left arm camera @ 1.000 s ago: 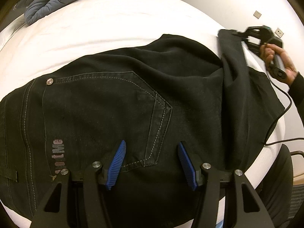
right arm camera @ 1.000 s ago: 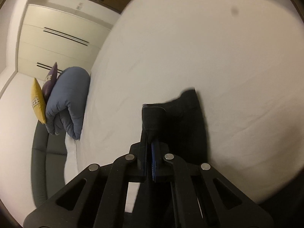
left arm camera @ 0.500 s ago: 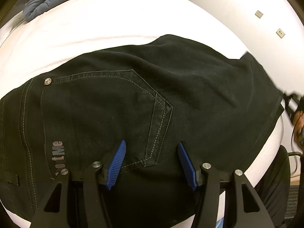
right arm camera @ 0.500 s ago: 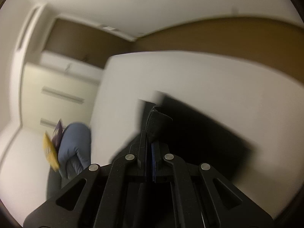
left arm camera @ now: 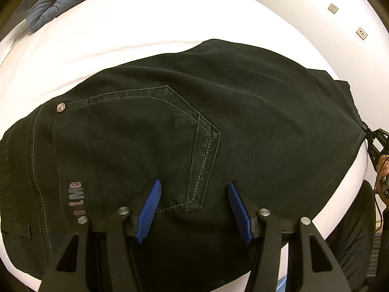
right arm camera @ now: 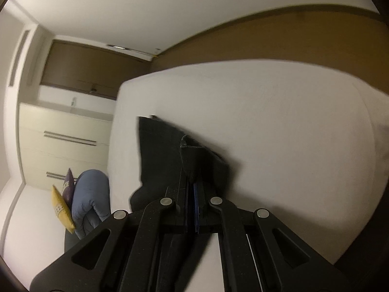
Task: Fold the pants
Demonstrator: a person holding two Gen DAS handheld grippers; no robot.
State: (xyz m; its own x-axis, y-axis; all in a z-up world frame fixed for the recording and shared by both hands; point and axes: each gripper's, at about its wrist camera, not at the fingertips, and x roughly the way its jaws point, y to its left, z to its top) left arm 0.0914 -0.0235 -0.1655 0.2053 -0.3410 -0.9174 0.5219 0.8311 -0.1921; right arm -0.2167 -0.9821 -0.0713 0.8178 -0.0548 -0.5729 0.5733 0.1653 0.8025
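On the white bed (left arm camera: 150, 34) lie the black pants (left arm camera: 243, 112), spread flat with a back pocket (left arm camera: 136, 131) and a metal rivet (left arm camera: 60, 107) facing up. Above the seat hangs the left gripper (left arm camera: 194, 203), its blue-padded jaws parted to a middling gap with nothing between them, and whether the tips touch the cloth cannot be told. At the far right edge of the left wrist view, the right gripper (right arm camera: 190, 182) has its jaws pinched tight on a hem of the pants, pulled taut at the bed's edge. A blue-grey duvet (right arm camera: 91, 202) and a yellow cushion (right arm camera: 60, 206) sit beyond the bed.
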